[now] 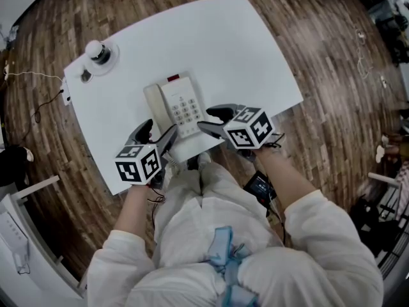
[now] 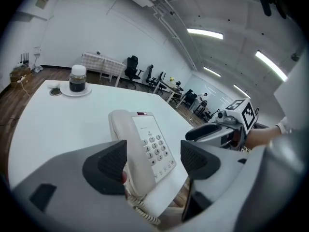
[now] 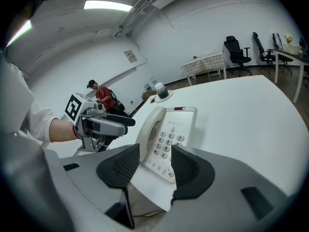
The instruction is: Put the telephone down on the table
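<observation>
Telephone [image 1: 179, 107] flat on the white surface [image 1: 249, 56], close to the near edge, with handset [image 1: 155, 104] cradled along the left side and keypad [image 1: 186, 110] on the right. Left hand-held gripper [image 1: 158, 133] at about 7 o'clock from the telephone, right hand-held gripper [image 1: 214, 120] at about 4 o'clock, each pointing in at the near end.

Lidded jar [image 1: 97, 51] on a saucer [image 1: 105, 62] well apart at 10 o'clock, near the far left corner of the surface. Small dark item [image 1: 85, 75] just beside the saucer at 7 o'clock. Thin cable [image 1: 29, 75] on the wooden floor [image 1: 332, 88] past the left edge. Coiled cord [image 2: 141, 211] hanging below the handset at the near edge.

Left hand-held gripper wide open: left pad right beside the near end of the handset, contact unclear; right pad clear of the keypad side. Right hand-held gripper open too, with the near end of the telephone showing in the gap and neither pad pressing on it. Nothing gripped by either.
</observation>
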`<state>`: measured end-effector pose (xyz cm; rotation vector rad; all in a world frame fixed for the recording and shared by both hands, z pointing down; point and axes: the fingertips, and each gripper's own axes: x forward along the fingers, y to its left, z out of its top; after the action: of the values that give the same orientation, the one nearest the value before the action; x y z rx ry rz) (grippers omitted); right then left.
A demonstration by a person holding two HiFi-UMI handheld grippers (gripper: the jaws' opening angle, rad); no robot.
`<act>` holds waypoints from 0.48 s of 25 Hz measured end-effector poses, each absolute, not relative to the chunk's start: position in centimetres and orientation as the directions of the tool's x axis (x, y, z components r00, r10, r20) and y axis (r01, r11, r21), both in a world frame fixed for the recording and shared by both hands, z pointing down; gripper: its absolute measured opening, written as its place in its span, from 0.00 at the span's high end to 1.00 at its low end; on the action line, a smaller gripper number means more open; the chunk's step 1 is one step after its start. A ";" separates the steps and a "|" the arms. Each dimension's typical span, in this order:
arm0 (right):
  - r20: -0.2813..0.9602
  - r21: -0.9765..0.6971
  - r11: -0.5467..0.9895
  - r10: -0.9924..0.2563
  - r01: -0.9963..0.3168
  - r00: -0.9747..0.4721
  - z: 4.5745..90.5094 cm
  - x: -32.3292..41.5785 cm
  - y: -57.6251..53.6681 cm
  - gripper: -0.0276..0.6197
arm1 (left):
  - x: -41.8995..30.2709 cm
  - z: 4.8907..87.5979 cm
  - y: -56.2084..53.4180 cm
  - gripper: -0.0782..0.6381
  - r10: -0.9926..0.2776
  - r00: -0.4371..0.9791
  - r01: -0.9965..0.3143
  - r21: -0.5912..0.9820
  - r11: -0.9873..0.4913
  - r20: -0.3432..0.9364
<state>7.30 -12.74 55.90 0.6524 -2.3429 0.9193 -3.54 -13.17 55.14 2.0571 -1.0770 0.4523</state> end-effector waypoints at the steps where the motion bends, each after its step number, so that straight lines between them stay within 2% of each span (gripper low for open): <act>1: 0.625 -0.463 0.654 -0.239 -0.599 -0.744 55.6 7.2 -12.4 0.62 | -3.4 54.7 -12.9 0.41 -0.547 0.585 -0.810 0.454 -0.371 0.598; 12: 0.572 -0.451 0.704 -0.244 -0.549 -0.783 51.5 6.3 -9.5 0.68 | -1.3 49.5 -9.9 0.57 -0.540 0.662 -0.749 0.459 -0.477 0.519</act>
<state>6.31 -9.46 51.51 0.6082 -2.4338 0.8575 -1.32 -9.95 49.54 2.2006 -0.9920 0.3990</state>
